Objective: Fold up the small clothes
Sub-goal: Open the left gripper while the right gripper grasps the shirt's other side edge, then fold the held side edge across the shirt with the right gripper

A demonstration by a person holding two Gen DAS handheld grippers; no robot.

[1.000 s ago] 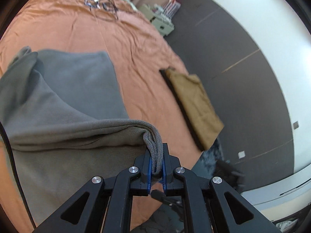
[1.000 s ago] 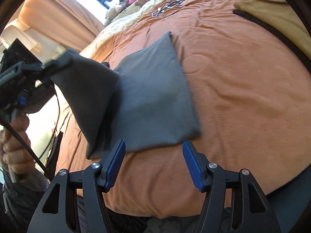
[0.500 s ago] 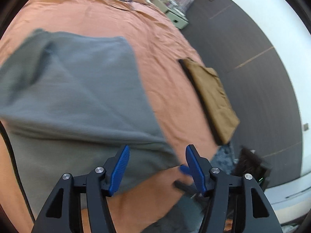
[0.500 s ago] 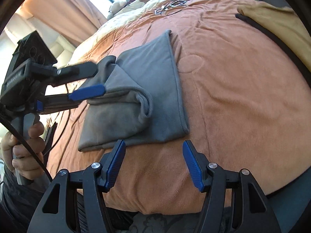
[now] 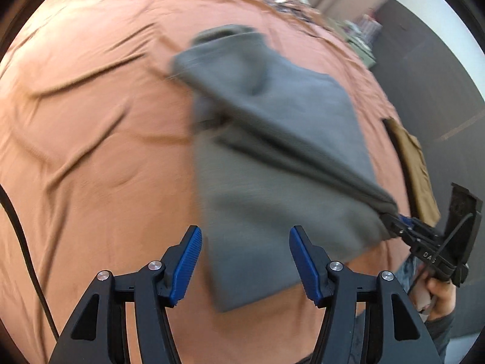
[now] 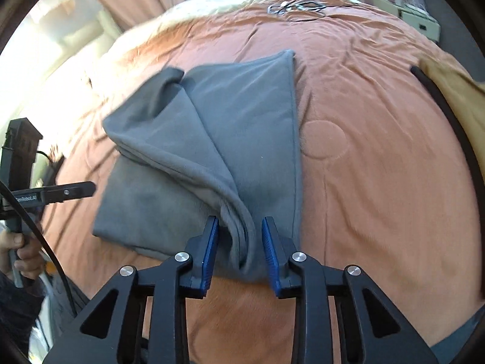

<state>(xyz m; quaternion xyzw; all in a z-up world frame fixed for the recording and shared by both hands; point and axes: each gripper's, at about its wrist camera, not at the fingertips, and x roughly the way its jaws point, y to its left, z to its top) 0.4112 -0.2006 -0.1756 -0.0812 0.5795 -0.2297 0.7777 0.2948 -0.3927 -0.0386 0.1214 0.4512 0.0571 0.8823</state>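
On the orange bed [image 6: 379, 182], your grey garment [image 6: 188, 157] lies half folded — soft, light, limp fleece. Your right tool [image 6: 239, 248] is closing around its bunched near corner; pinch every layer there. Your left tool [image 5: 244, 261] hovers wide, empty.

"da" lettering on right gripper [image 5: 394, 227]; rest unreadable.

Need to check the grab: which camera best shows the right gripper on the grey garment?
Right wrist view: the right gripper is closing, a bunched fold of the grey garment between its blue pads. The left wrist view shows it small at the edge, blurred.
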